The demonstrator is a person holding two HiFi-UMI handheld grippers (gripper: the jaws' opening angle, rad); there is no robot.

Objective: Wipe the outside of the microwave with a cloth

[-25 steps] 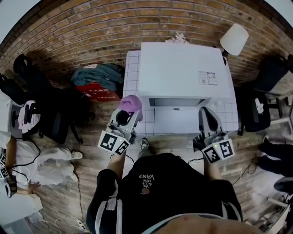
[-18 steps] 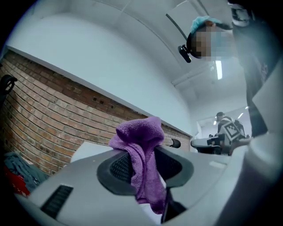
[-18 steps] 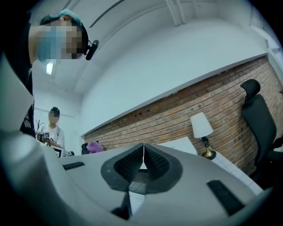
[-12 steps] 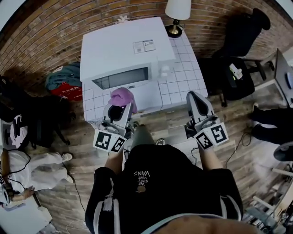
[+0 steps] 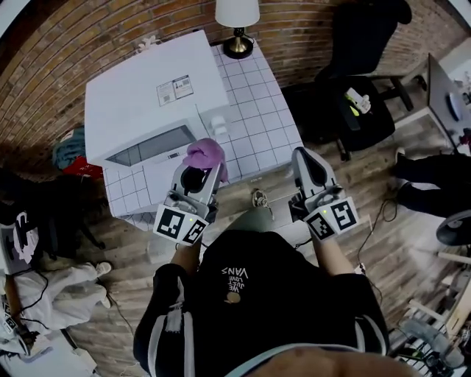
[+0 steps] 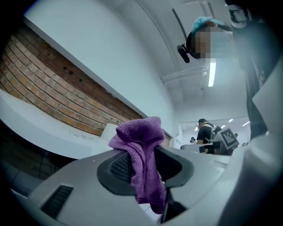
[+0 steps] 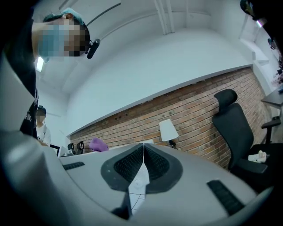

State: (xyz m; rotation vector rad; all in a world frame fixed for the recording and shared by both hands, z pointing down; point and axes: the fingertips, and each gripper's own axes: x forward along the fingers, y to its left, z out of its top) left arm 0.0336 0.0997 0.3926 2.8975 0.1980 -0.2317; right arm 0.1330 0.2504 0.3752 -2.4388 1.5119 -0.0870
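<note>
The white microwave (image 5: pixel 154 96) fills the upper left of the head view, set on a white tiled bench (image 5: pixel 261 136) against the brick wall (image 5: pixel 96 33); a lamp (image 5: pixel 237 15) stands at the bench's far edge, top centre; the left tongs (image 5: pixel 200 175), just below the microwave's front right corner, are clamped on a purple cloth (image 5: pixel 205 154) that bunches above their tips, presented, I'd judge, for pressing to the casing, though whether it touches I cannot tell; the right tongs (image 5: pixel 305 162), centre right, are pinched together on nothing, apparently held aside.
</note>
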